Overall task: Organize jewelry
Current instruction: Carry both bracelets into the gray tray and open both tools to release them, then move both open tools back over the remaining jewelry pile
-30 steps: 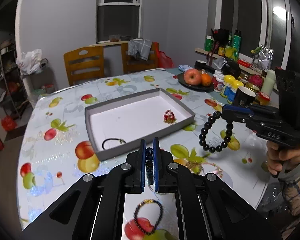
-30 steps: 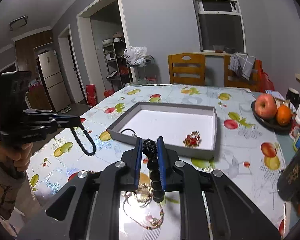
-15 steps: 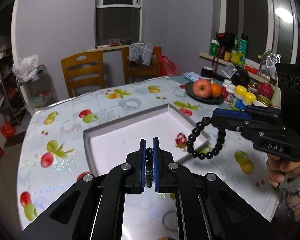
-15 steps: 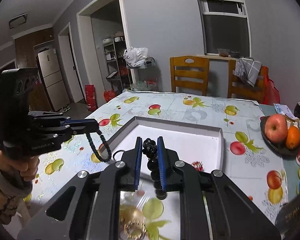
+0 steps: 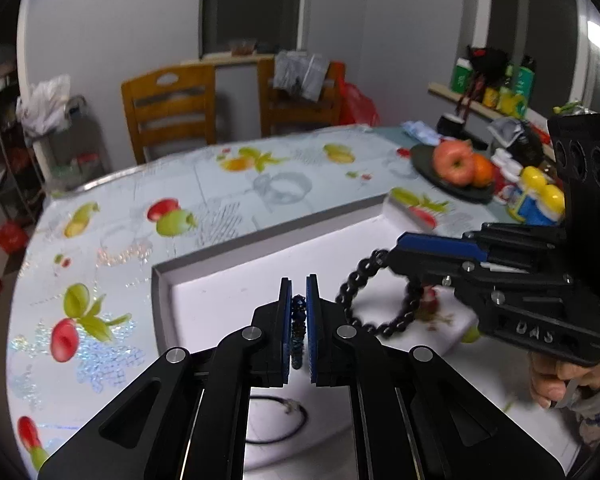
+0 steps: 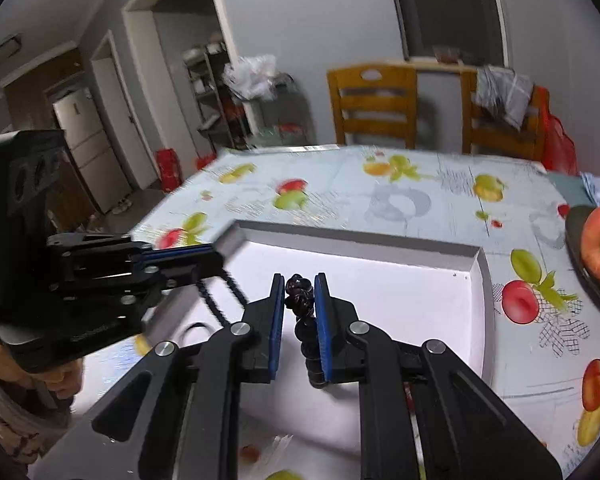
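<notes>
the red cluster (image 5: 430,306) in the tray (image 5: 260,240) is half hidden behind the right gripper (image 5: 398,250) — probably beaded, too blurred to say. the left gripper (image 5: 299,312) is clamped on a dark blue fine-beaded bracelet (image 5: 298,328); the right one pinches a black bracelet (image 5: 364,308) of big round beads, its loop hanging over the white tray floor (both above the tray). a black cord ring (image 5: 276,420) lies at 6 o'clock. a fruit plate (image 5: 460,190) sits at 2 o'clock.

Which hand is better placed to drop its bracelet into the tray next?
Either, slightly the right. Both grippers, left and right, hold bead bracelets over the tray; the right one's bracelet dangles over clear white floor.
</notes>
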